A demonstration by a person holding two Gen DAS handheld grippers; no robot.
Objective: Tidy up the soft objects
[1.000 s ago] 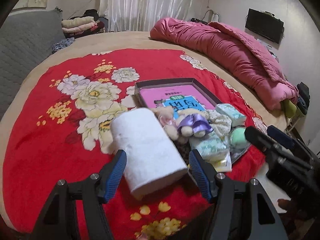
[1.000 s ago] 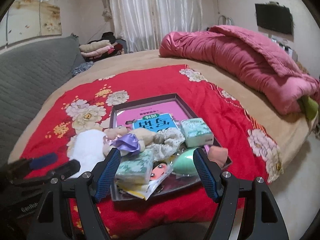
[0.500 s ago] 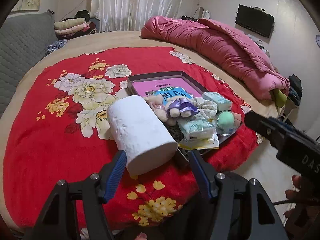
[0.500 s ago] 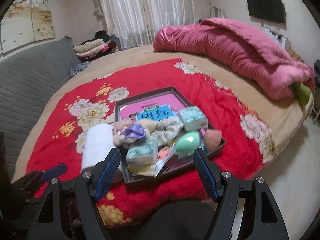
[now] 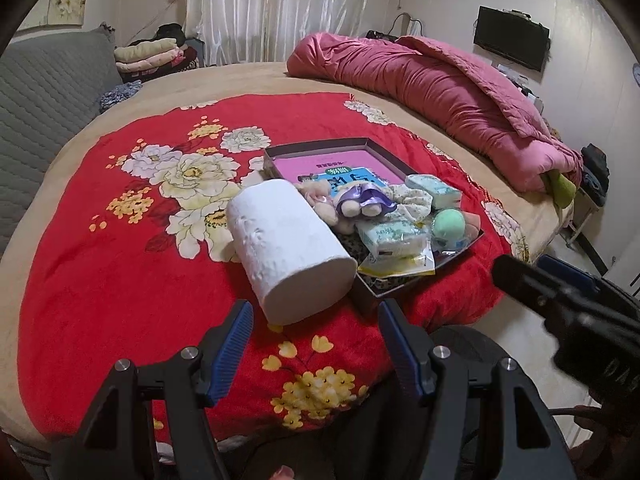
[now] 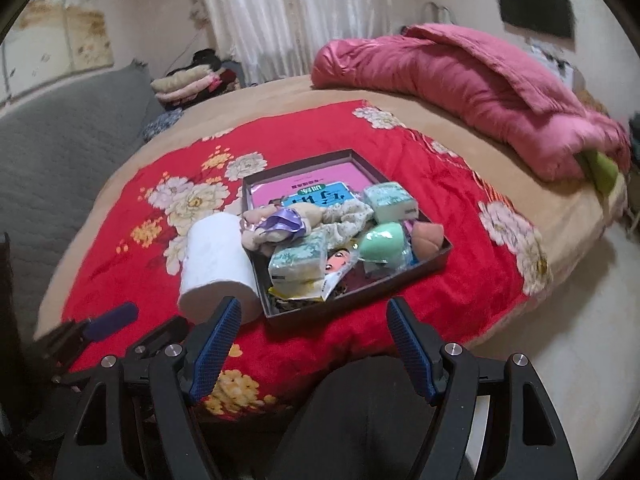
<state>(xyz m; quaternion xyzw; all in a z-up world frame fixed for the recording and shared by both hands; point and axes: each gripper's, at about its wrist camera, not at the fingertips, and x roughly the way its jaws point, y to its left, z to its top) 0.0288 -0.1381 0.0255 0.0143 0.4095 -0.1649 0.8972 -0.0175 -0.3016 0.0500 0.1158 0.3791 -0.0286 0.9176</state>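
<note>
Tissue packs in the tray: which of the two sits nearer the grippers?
The tissue pack lying atop the yellow-edged pouch by the tray's near wall. The other pack sits farther back, behind the green sponge.

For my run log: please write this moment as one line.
left claw: open, empty | right claw: open, empty | paper roll: on blanket beside tray

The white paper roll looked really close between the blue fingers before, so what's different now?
Both grippers backed away from the bed. The left gripper no longer straddles the white paper towel roll, which now lies just ahead of its open fingers. The right gripper pulled back too, also open and empty. Nothing was grabbed or dropped. The roll, the dark shallow tray of soft things and the red flowered blanket stayed put.
</note>
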